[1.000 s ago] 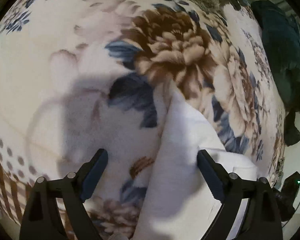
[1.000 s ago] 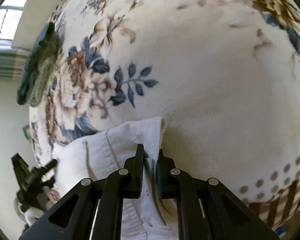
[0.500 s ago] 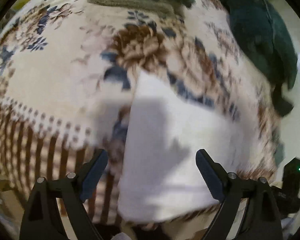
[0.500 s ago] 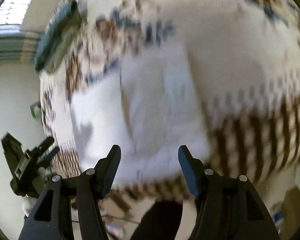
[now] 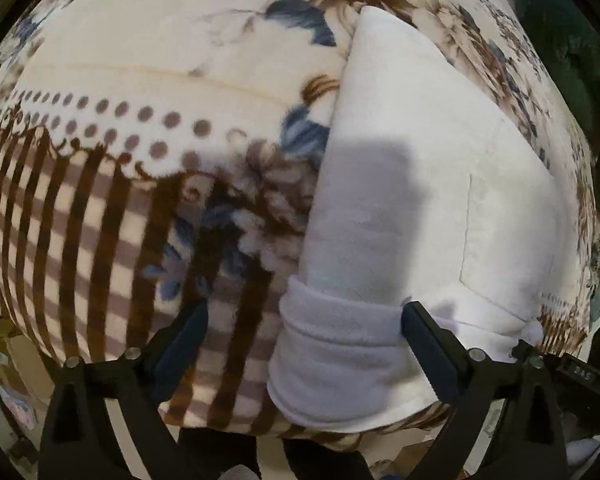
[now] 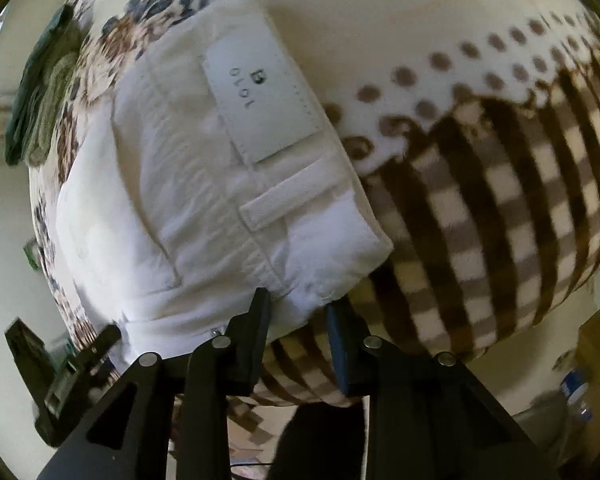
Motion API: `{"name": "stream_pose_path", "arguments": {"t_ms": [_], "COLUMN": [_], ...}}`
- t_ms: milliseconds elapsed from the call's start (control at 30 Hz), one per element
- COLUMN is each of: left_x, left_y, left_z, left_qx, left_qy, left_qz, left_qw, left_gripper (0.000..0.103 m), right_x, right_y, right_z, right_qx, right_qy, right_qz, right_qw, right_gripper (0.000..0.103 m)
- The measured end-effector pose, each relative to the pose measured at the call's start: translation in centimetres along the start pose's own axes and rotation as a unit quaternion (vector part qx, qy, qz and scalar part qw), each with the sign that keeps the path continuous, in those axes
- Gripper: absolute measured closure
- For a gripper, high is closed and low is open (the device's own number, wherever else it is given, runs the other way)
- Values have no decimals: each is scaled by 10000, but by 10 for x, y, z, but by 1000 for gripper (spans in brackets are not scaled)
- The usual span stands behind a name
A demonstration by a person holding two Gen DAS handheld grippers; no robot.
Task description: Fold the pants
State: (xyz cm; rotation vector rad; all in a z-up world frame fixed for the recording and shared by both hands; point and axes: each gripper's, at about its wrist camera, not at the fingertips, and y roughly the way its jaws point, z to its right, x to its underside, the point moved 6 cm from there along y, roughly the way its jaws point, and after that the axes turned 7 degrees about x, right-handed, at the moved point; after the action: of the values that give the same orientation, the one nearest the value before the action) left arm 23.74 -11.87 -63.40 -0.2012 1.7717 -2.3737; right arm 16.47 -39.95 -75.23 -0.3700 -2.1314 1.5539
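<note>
The folded white cotton pants point(image 6: 204, 200) lie on a cream fleece blanket point(image 5: 148, 72) printed with brown and blue flowers and a brown striped border, near its edge. The left gripper point(image 5: 304, 344) stands released, jaws just widened, the cuffed hem between the fingers point(image 5: 428, 344) but unpressed. The right gripper point(image 6: 298, 328), jaws just narrowing, hangs before the waistband corner, pinching nothing. Dark green folded clothes point(image 6: 40, 88) lie beyond.

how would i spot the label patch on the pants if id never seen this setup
Start at the floral blanket covering the surface, then find the folded white pants lying near its striped border. The label patch is the flat stitched rectangle at the waistband, just above a belt loop; it alone carries dark printed characters.
</note>
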Motion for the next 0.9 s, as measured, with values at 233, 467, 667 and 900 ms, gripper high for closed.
{"name": "stream_pose_path", "arguments": {"t_ms": [233,467,667,900], "left_x": [3,14,17,14], "left_y": [-33,-43,-4,-23], "left_z": [-1,2,-23,-19], "left_qx": [378,235,353,1213], "left_qy": [-203,34,-220,-233], "left_qz": [176,411,134,245], "left_qw": [9989,9989,9990,9920], "left_gripper": [1,1,0,1], "right_x": [1,35,40,53], "right_y": [-23,-27,32,43], "right_z": [30,-23,-23,-6], "right_qx": [-394,-1495,-1428,-2533], "right_qy": [350,-16,577,1257], "right_qz": [5,-250,-230,-462], "right_qw": [9986,9884,9878,9581], "right_gripper": [67,58,59,39]}}
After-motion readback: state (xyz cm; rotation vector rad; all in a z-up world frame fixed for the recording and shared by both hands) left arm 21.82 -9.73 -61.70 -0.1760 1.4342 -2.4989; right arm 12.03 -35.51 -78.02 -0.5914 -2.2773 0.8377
